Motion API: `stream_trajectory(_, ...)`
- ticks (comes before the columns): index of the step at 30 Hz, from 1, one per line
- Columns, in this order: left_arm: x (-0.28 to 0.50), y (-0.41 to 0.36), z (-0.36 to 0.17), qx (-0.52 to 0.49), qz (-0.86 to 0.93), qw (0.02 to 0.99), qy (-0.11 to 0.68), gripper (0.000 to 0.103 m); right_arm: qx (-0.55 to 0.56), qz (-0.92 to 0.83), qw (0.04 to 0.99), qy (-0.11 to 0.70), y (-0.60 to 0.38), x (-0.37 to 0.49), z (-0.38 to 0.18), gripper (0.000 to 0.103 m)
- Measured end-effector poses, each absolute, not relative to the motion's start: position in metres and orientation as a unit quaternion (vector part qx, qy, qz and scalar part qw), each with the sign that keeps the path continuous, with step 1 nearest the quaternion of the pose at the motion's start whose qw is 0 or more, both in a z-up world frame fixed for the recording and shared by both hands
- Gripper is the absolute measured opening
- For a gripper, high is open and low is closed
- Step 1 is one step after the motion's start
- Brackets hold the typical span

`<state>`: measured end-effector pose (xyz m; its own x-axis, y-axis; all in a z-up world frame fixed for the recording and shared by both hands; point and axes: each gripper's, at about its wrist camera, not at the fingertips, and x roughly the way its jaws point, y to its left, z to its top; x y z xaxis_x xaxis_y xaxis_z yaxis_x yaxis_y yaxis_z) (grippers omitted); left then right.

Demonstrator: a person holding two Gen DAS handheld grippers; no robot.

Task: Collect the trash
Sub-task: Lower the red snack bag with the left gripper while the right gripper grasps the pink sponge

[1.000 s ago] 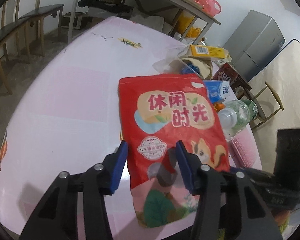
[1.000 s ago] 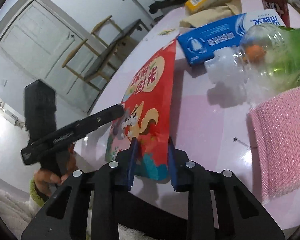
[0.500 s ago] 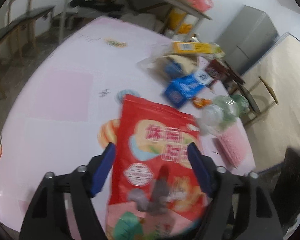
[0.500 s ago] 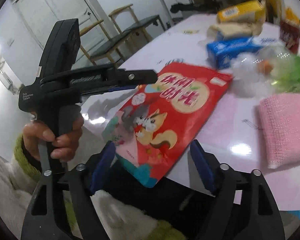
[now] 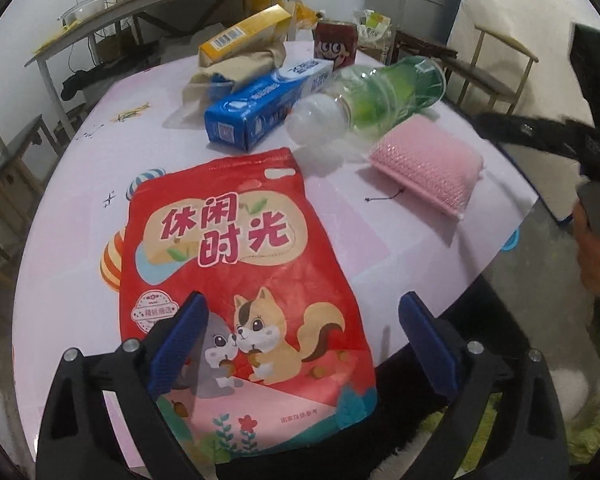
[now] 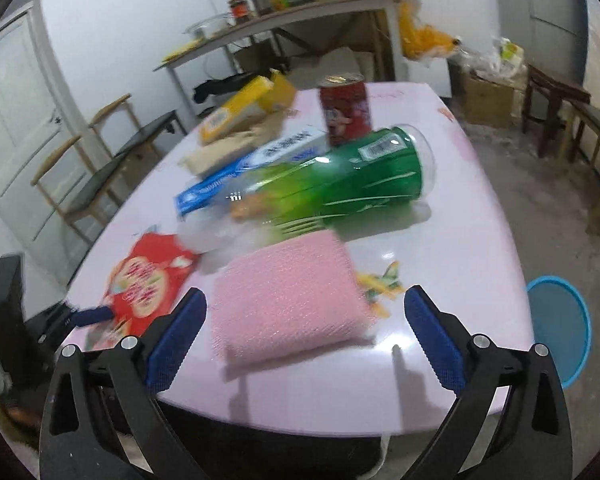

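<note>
A red snack bag (image 5: 236,240) with a squirrel print lies flat on the pink table (image 5: 72,208), its lower end hanging over the near edge. My left gripper (image 5: 304,344) hovers over that end with its jaws opening wide; the pads do not touch the bag. In the right wrist view the bag (image 6: 144,284) sits at the left. My right gripper (image 6: 304,336) faces a pink scouring pad (image 6: 288,300), its jaws opening with nothing pressed between them. Behind the pad lies a green plastic bottle (image 6: 340,176) on its side.
A blue carton (image 5: 260,108), a yellow box (image 5: 244,36) on a crumpled paper bag, and a red can (image 5: 336,42) crowd the table's far half. A blue bin (image 6: 560,328) stands on the floor at the right. Wooden chairs ring the table.
Both grippers let go of the red bag, which dropped flat onto the table. Both jaws spread wide. The right gripper swung right, from the bag to the pink pad.
</note>
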<state>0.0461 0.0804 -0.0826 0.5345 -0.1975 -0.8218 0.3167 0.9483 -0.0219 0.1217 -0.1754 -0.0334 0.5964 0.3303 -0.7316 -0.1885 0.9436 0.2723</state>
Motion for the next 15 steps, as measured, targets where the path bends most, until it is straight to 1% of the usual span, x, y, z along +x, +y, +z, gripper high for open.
stream_trajectory(6,0.052,0.088,-0.084,0.040,-0.146,0.874,0.463,0.094,0.194,0.183,0.843,0.467,-0.186,0.142,-0.057,0.095)
stream_trajectory(15,0.059,0.091,-0.085,0.028,-0.146,0.874,0.463,0.094,0.245,0.325,0.763,0.502,-0.176,0.088,-0.058,0.095)
